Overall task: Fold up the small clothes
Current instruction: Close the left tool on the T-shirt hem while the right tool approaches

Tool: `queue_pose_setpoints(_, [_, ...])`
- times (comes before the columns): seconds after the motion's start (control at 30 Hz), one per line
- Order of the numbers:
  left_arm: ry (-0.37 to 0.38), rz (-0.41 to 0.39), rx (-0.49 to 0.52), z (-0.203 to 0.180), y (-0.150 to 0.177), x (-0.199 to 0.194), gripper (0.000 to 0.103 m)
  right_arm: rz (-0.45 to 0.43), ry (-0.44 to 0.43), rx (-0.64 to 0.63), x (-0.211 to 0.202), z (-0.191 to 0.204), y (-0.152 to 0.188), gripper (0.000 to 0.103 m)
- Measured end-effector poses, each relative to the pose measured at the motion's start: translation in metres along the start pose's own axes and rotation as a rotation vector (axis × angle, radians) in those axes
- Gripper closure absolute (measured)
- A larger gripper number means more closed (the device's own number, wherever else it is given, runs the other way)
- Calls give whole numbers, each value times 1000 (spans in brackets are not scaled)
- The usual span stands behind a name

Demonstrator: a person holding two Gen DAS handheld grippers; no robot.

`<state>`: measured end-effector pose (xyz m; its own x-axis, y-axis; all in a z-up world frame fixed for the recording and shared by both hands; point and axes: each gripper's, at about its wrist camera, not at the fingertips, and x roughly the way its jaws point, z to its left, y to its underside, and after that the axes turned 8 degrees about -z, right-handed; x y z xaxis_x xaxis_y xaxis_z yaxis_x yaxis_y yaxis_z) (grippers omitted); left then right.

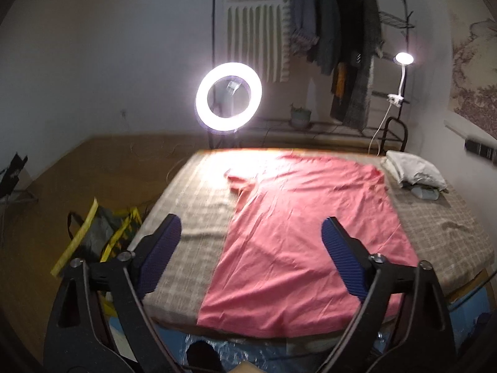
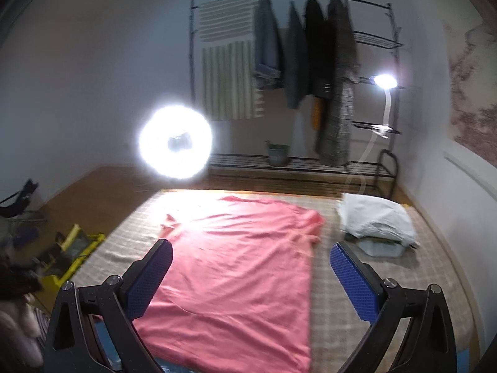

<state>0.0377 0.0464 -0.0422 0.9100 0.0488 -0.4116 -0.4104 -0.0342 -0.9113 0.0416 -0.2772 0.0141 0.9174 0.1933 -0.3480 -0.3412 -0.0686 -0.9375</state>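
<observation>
shirt [image 1: 298,242] flat on bed [image 1: 192,217] | left gripper [image 1: 251,227] agape, empty | right gripper [image 2: 251,255] agape, empty, above shirt

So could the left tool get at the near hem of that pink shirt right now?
Probably yes: the left tool is open above the pink shirt, and nothing lies between its fingers and the near hem.

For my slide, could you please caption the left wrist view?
Open left tongs hover above a pink shirt spread on a checked bed.
</observation>
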Motion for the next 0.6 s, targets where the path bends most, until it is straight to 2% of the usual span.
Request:
queue_pose_setpoints(0.1, [-5, 65, -53, 24, 19, 14, 26, 17, -82, -2, 23, 14, -16, 12])
queue_pose_setpoints(0.23, [-1, 143, -129, 51, 47, 29, 33, 21, -160, 1, 57, 33, -39, 20])
queue_pose_setpoints(0.3, [-4, 186, -158, 61, 61, 40, 41, 17, -185, -3, 75, 42, -50, 22])
queue_pose_setpoints(0.4, [-2, 250, -212, 72, 82, 56, 46, 48, -248, 18, 111, 57, -68, 24])
queue_pose_setpoints(0.47, [2, 291, -244, 79, 97, 69, 47, 80, -292, 34, 138, 68, -77, 28])
queue_pose_setpoints(0.6, [-10, 365, -262, 84, 123, 93, 47, 149, -350, 50, 197, 89, -85, 29])
